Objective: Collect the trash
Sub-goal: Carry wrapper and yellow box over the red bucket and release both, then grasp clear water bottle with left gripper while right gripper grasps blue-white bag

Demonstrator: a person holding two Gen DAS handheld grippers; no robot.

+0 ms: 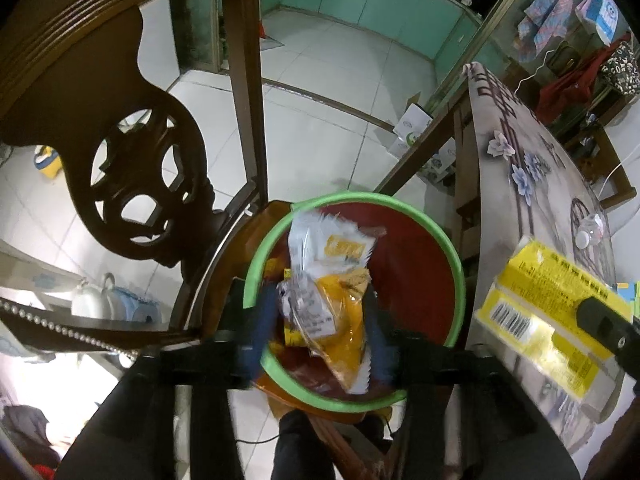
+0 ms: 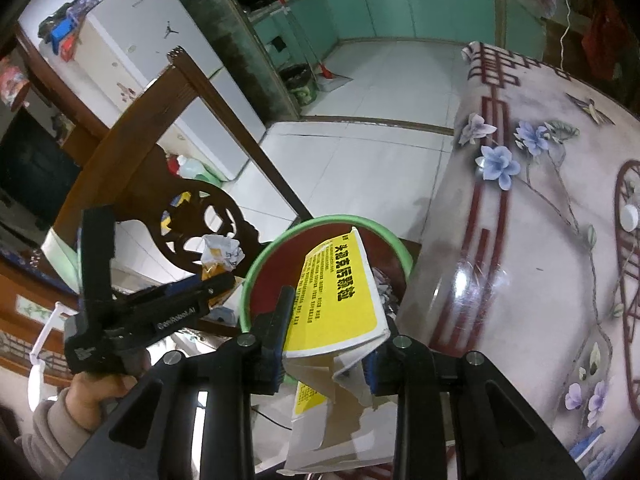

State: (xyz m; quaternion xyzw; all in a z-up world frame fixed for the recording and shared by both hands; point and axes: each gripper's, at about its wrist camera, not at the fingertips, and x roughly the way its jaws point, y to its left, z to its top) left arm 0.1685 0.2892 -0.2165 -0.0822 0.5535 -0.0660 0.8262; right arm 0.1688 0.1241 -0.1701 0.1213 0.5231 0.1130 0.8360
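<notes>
Bin (image 1: 454, 264): green rim, red inside, on the chair seat left of the table (image 2: 540, 264).
Chair (image 1: 132, 176): carved back stands left of bin.
Box (image 2: 340, 292): yellow and white, flattened, clamped in right gripper (image 2: 326, 364) over bin.
Wrappers (image 1: 320, 300): crumpled yellow-white bundle, pinched in left gripper (image 1: 316, 328) above bin.

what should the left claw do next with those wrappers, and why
Probably open the left claw and let go: the snack wrappers it grips hang inside the green rim of the trash bin, over its red interior, so they should drop in. The right claw waits with the yellow box.
</notes>
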